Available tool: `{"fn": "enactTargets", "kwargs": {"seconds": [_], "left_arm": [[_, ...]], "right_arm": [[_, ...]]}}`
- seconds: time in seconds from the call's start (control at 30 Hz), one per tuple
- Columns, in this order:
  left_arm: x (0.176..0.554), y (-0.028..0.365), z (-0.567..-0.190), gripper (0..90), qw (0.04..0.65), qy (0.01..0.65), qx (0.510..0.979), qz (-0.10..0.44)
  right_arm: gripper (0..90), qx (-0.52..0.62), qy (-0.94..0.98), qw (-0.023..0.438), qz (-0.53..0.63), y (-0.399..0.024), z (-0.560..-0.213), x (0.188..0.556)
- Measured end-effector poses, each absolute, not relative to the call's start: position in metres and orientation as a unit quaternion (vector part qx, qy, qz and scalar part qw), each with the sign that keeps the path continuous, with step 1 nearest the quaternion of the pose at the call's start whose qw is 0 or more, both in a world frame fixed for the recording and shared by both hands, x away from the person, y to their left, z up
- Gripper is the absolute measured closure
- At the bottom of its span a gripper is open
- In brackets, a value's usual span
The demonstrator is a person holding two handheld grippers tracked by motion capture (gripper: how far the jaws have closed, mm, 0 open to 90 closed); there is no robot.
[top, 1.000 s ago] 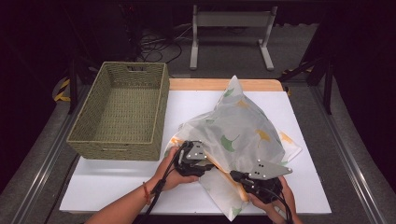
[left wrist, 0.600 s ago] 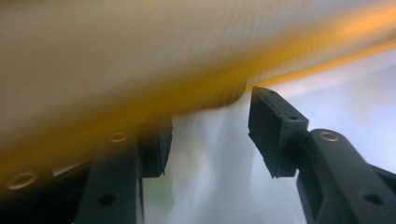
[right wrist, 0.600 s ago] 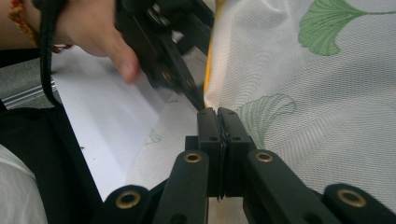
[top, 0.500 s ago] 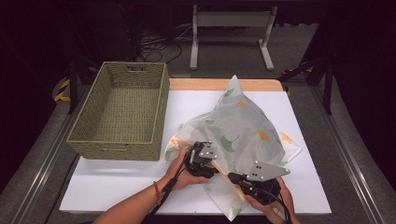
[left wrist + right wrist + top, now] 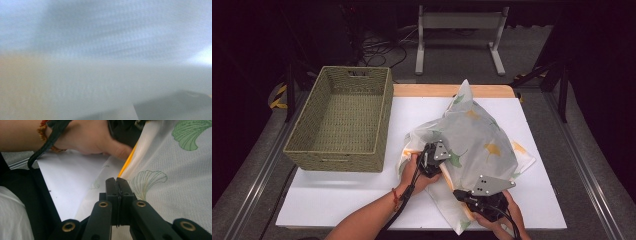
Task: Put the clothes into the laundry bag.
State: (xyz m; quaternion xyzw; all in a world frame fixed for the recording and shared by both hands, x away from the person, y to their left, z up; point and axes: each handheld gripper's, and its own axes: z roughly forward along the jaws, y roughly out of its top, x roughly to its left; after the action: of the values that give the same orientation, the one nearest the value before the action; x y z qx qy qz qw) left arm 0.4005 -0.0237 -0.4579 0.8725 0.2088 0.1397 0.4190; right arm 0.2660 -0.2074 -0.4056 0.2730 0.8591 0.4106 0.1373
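Observation:
A thin white cloth [image 5: 482,135] printed with green and yellow leaves lies bunched on the right half of the white table [image 5: 337,200]. My left gripper [image 5: 439,159] is pushed into the cloth's left side. Its jaws have just been closing. They are buried under the fabric, and the blurred cloth [image 5: 100,37] lies right against the lens in the left gripper view. My right gripper [image 5: 462,194] is near the front edge. In the right gripper view its tips [image 5: 116,180] are shut on the cloth's hem [image 5: 175,170], with the left hand [image 5: 87,137] beyond.
A woven basket [image 5: 337,155] with nothing in it stands on the table's left half. A strip of bare wood [image 5: 422,90] runs along the table's far edge. Behind it stands a grey metal frame [image 5: 459,20] on the floor. Bare white table lies in front of the basket.
My left gripper has moved right, off the cloth's left edge and into its folds. The cloth has bunched up higher around it. The right gripper has stayed put.

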Motion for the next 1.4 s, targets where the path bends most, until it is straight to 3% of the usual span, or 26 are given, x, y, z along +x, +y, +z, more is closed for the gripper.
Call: {"fn": "enactTargets", "kwargs": {"seconds": [0.17,0.33,0.43,0.63,1.0,1.23,1.3,1.4], "left_arm": [[0.393,-0.013,-0.447,71.2,0.429,0.196,0.871,0.138],[0.376,0.021,-0.431,51.7,0.434,0.161,0.878,0.126],[0.369,0.037,-0.424,48.1,0.43,0.161,0.878,0.134],[0.36,0.056,-0.423,53.3,0.392,0.178,0.884,0.181],[0.369,0.049,-0.441,50.0,0.369,0.214,0.888,0.174],[0.362,0.044,-0.437,59.9,0.369,0.18,0.898,0.159],[0.355,0.052,-0.431,66.3,0.37,0.169,0.899,0.163],[0.345,0.075,-0.421,65.9,0.39,0.182,0.888,0.161]], "right_arm": [[89.5,0.278,0.856,0.143,0.411,-0.211,-0.405,0.267],[89.5,0.278,0.849,0.16,0.42,-0.214,-0.399,0.265],[89.5,0.281,0.846,0.163,0.423,-0.216,-0.397,0.265],[89.5,0.279,0.841,0.173,0.431,-0.217,-0.391,0.263],[89.5,0.279,0.839,0.175,0.434,-0.219,-0.389,0.263],[89.5,0.277,0.842,0.172,0.43,-0.218,-0.392,0.263],[89.5,0.277,0.843,0.171,0.429,-0.218,-0.392,0.263],[89.5,0.278,0.844,0.166,0.428,-0.22,-0.394,0.262]]}}
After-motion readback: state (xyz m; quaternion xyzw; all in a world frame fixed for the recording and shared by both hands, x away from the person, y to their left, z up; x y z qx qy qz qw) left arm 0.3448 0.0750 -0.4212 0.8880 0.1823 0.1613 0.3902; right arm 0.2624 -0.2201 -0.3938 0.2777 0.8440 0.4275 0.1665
